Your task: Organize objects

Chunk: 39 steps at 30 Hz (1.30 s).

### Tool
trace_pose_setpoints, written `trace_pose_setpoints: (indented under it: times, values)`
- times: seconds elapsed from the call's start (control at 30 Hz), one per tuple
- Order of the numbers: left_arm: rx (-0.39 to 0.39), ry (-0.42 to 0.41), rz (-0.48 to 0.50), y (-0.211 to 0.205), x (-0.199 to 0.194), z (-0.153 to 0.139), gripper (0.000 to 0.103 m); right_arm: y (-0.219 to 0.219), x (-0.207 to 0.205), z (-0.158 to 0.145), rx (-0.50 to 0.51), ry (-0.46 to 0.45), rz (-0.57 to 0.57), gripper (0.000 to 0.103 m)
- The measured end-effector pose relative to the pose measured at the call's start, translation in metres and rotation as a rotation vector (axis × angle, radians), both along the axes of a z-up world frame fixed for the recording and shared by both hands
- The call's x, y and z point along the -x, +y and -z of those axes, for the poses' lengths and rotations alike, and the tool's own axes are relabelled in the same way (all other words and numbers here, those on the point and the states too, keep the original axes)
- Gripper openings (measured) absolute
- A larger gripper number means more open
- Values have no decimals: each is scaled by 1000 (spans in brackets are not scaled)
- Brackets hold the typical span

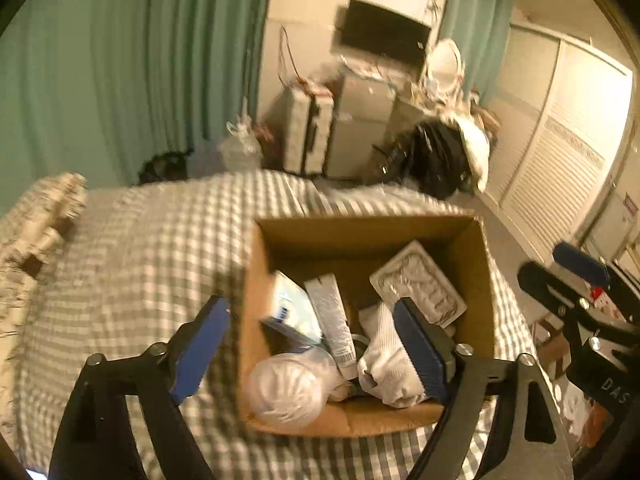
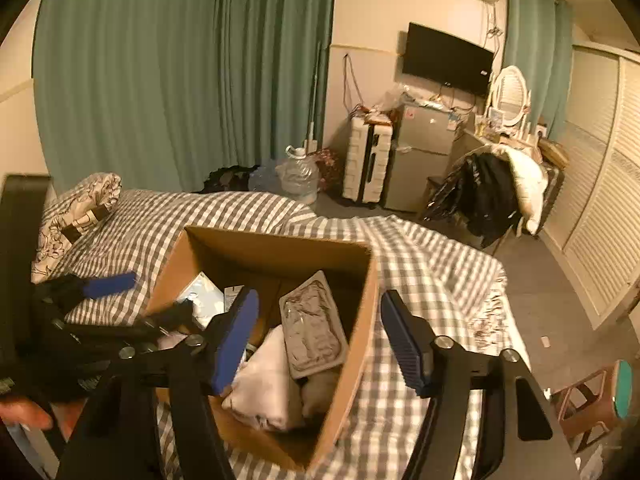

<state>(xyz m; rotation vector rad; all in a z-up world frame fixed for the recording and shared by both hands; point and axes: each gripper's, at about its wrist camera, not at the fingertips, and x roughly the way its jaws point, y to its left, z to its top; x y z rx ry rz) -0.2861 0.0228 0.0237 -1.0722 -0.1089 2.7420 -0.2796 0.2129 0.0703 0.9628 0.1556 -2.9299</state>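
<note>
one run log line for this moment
left gripper: open, straddling box wall | right gripper: open, straddling box wall | cardboard box: on checked bed, filled | held: nothing

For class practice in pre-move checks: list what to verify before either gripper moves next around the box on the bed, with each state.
1. Left gripper open, empty: ok.
2. Right gripper open, empty: ok.
3. Box sits flat on bed: ok.
4. Box wall between each gripper's fingers, so lift clear before swinging: not ok.
5. Tray leans on other items; stable: cannot tell.
6. Items left outside the box: cannot tell.
</note>
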Motion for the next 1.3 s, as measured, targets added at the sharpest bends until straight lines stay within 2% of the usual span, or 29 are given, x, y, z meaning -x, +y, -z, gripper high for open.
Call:
trace_pose_setpoints:
  times: [0.17, 0.23, 0.33, 0.43, 0.5, 0.63, 0.77, 0.9, 1.07, 1.17, 1.3]
  values:
    - [-8, 83, -41, -21, -38, -56, 94, 1, -40, -39, -4, 42, 16, 74]
    - [3, 121, -54, -27, -56, -79, 100, -2, -58, -55, -9, 64, 17, 75]
    - [32, 168, -75, -35, -91, -111, 101, -8, -86, -81, -13, 100, 16, 82]
    - [34, 218, -86, -43, -124, -136, 103, -15, -121, -108, -14, 138, 27, 85]
    - [28, 254, -93, -50, -148, -152, 103, -16, -138, -120, -1, 156, 29, 92]
    - [9, 301, -104, -59, -185, -164, 103, -17, -174, -139, 29, 169, 41, 94]
    - [-29, 329, -106, -64, -210, -155, 103, -17, -208, -141, 50, 187, 59, 103]
    - [-68, 345, -121, -66, -225, -131, 103, -16, -235, -127, 50, 220, 63, 103]
    - [-79, 371, -181, -63, -235, -87, 103, -21, -244, -89, 11, 230, 61, 103]
    - [-97, 373, -209, -57, -236, -50, 103, -23, -239, -59, -20, 272, 71, 103]
    - [-65, 365, -220, -48, -229, -16, 103, -26, -228, -22, -72, 282, 81, 103]
